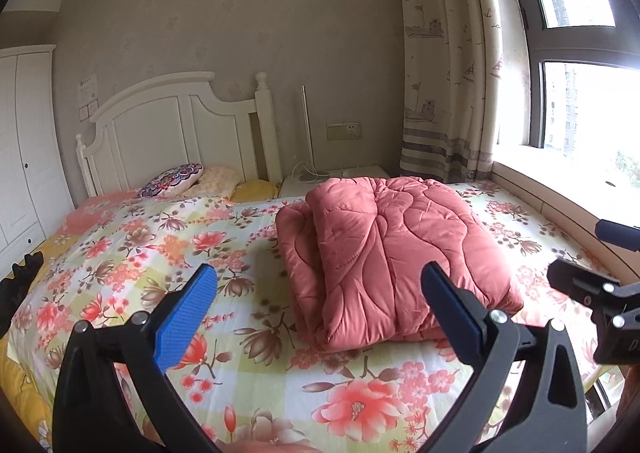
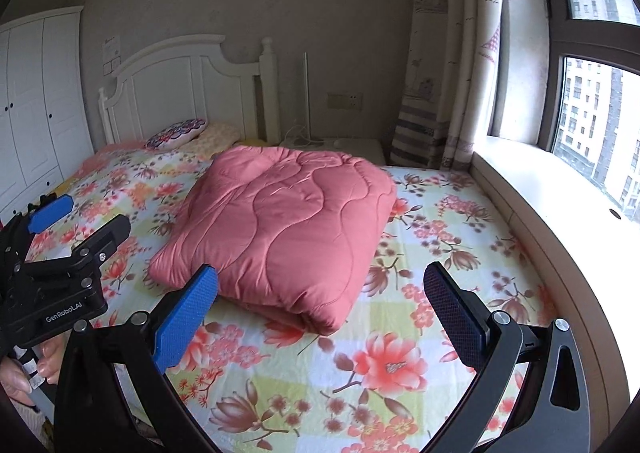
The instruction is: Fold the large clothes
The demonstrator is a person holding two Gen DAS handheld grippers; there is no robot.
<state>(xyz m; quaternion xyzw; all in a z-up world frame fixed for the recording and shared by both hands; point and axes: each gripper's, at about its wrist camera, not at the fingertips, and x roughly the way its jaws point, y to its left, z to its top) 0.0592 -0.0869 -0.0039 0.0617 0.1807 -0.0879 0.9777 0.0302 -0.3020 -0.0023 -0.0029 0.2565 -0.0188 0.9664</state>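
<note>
Where the floral bedsheet [image 2: 400,365] covers the bed, a folded pink quilt [image 2: 280,229] is laid mid-mattress, before a white headboard [image 1: 168,125] and curtained window [image 2: 592,93]. Both the left gripper [image 1: 320,313] and right gripper [image 2: 320,313] are held wide apart, empty. Pillows [image 1: 192,181] are partly hidden.

my right gripper [image 1: 600,273]: cut off by the left view's right edge, fingertips mostly out of frame
my left gripper [image 2: 56,221]: partly cut by the right view's left edge
white panelled wardrobe [image 1: 24,157]: cropped at the left edge
folded salmon-pink quilted comforter [image 2: 280,229]: underside and inner layers hidden
small white paper notice on wall [image 1: 88,87]: print too small to read
</note>
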